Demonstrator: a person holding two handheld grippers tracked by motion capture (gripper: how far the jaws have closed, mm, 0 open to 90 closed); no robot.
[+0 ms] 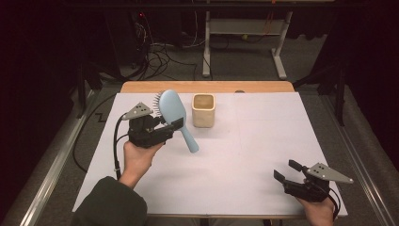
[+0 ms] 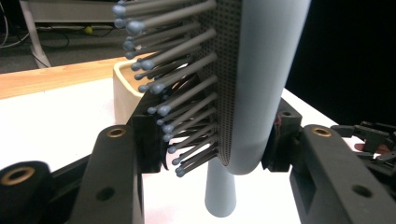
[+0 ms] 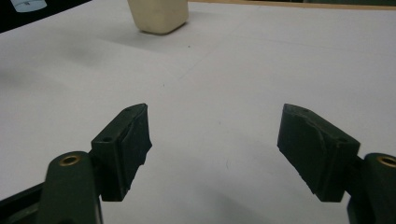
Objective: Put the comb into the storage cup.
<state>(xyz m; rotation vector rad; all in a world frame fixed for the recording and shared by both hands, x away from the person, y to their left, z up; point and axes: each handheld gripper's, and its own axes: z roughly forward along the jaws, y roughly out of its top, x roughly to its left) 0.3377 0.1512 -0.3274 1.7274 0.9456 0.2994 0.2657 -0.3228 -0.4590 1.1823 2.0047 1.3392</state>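
Left of centre in the high view, the left gripper (image 1: 173,126) has the pale blue hairbrush (image 1: 175,115) clamped between its jaws, lifted clear of the white table (image 1: 244,155). The brush head points toward the top of the frame, bristles facing left, and the handle slants down to the right, ending just below the cream cup (image 1: 203,110). That cup stands upright just right of the brush head, close but not touching.

In the left gripper view the hairbrush (image 2: 261,84) runs tall through the middle of the frame, one jaw pressed into the bristle side, the other against the smooth back. The cup (image 2: 125,88) peeks out behind the bristles at centre left.

Lower right of the high view, the right gripper (image 1: 287,172) sits low by the table's near edge, jaws spread wide and holding nothing. In the right gripper view, its two black pads stand well apart over bare white tabletop, with the cup (image 3: 159,15) at the top edge, left of centre.
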